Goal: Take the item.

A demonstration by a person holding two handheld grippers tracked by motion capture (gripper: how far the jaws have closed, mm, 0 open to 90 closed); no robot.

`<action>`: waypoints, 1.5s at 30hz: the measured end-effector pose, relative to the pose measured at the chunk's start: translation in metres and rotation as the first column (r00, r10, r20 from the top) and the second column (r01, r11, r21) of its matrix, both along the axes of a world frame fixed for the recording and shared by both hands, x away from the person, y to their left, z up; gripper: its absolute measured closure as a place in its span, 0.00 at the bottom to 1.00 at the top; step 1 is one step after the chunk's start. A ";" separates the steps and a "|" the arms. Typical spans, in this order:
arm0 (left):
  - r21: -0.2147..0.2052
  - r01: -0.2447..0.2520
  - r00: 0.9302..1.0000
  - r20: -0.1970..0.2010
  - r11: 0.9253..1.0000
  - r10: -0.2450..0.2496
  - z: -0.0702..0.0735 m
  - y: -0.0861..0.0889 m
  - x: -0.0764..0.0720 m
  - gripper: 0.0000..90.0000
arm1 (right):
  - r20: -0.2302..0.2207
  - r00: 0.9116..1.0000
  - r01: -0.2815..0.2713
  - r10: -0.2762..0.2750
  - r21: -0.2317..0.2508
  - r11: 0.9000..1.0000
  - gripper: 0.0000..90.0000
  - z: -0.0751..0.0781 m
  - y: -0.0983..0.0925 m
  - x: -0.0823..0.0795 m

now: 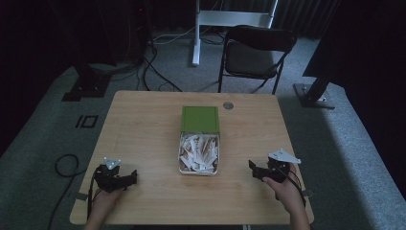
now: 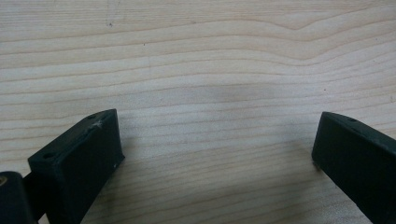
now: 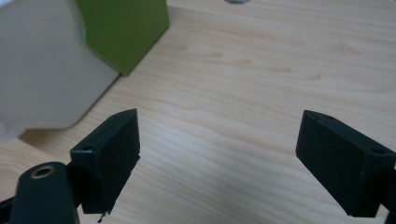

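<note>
Work is barely starting: I am resting my left tool [image 1: 129,178] and right tool [image 1: 256,170] released on the desk [image 1: 143,129], flanking the open tin [image 1: 199,143] of paper scraps at the centre, untouched, lid lying behind it.

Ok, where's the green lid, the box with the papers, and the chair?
green lid [image 1: 200,118], high view, middle of its flat top.
box [image 1: 180,154], high view, its left wall.
chair [image 1: 249,61], high view, its seat.
</note>
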State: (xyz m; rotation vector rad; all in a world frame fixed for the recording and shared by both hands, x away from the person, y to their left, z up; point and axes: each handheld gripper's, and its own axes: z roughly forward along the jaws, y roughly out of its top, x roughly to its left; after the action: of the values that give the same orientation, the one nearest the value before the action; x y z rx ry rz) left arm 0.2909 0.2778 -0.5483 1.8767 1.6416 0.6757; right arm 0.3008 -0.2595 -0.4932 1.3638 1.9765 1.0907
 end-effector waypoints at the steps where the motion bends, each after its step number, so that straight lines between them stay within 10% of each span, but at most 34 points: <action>1: 0.000 0.000 1.000 0.000 1.000 0.000 0.000 0.000 0.000 0.03 | 0.003 1.000 0.000 0.000 0.003 1.000 0.15 0.002 0.001 0.001; 45: -0.004 -0.003 1.000 0.005 1.000 0.003 0.000 0.000 0.000 0.03 | 0.129 0.974 -0.190 0.185 0.026 0.981 0.16 0.059 0.091 0.027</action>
State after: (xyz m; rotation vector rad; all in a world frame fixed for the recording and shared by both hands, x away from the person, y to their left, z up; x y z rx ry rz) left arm 0.2911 0.2774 -0.5486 1.8686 1.6422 0.6768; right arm 0.3275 -0.1683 -0.4341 1.1137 2.0315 1.2734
